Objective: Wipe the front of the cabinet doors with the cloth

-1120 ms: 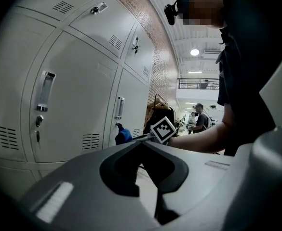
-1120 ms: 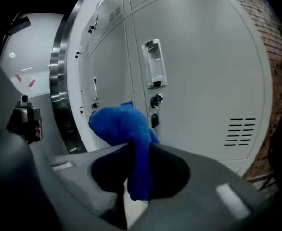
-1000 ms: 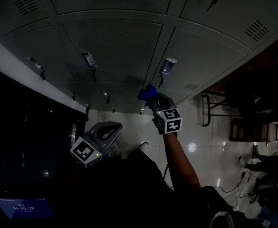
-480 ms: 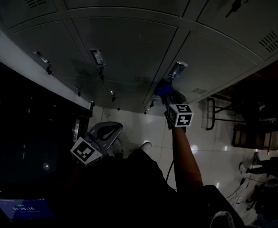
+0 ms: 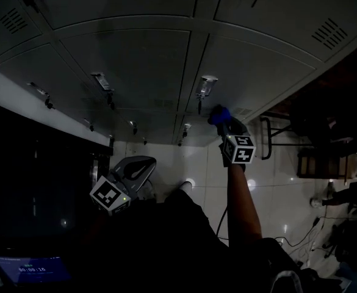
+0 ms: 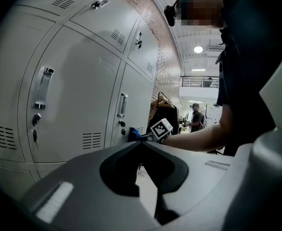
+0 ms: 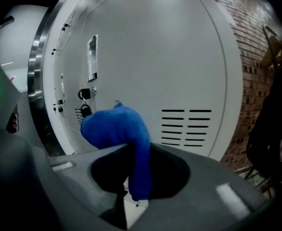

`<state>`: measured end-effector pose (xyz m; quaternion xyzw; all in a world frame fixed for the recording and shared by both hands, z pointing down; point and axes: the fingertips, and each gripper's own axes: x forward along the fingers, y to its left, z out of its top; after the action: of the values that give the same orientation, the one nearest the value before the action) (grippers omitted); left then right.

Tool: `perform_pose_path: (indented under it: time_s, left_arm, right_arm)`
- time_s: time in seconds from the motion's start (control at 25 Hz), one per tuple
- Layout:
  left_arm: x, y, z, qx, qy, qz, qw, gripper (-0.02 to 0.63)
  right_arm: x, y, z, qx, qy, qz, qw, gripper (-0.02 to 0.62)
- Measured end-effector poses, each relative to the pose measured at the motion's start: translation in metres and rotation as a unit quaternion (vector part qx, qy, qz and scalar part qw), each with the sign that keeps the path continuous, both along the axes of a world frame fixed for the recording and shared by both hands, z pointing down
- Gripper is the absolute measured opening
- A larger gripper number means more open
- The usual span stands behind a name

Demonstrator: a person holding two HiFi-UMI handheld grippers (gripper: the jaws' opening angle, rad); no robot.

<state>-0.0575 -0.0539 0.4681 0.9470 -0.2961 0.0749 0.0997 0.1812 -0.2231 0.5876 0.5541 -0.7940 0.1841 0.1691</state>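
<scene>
I hold the blue cloth (image 7: 115, 124) clamped between the fingers of my right gripper (image 7: 131, 170). Its bunched end sticks out ahead so that the soft wad, not the plastic, meets the metal. The cloth sits at the lower part of the grey locker door (image 7: 169, 52), below the handle (image 5: 207, 85), between the lock (image 7: 84, 94) at the door's edge and the vent slots (image 7: 186, 127) near its bottom corner. I cannot tell whether it truly presses the panel. My left gripper (image 5: 131, 174) hangs low by my body, well apart from the lockers, fingers together on nothing. I judge that one hand is enough for wiping.
</scene>
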Motion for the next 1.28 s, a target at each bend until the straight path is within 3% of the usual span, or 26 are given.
perform_pose_path:
  time_s: [0.32, 0.8, 0.96, 1.28]
  left_arm:
    - [0.02, -0.006, 0.0, -0.003, -0.002, 0.009, 1.0, 0.004]
    - [0.013, -0.007, -0.004, 0.003, 0.002, 0.01, 0.9999, 0.003]
    - [0.003, -0.005, -0.005, 0.006, 0.007, 0.011, 0.9999, 0.003]
    - [-0.018, -0.002, -0.008, 0.01, 0.025, 0.02, 0.9994, 0.004]
  right_arm:
    - [0.068, 0.001, 0.002, 0.001, 0.018, 0.057, 0.998, 0.069]
    - [0.127, 0.013, 0.007, 0.003, 0.038, 0.139, 0.99, 0.069]
    - [0.101, 0.031, -0.004, 0.019, 0.039, 0.116, 0.992, 0.069]
    - [-0.014, 0.093, -0.042, 0.048, 0.001, -0.009, 0.999, 0.069]
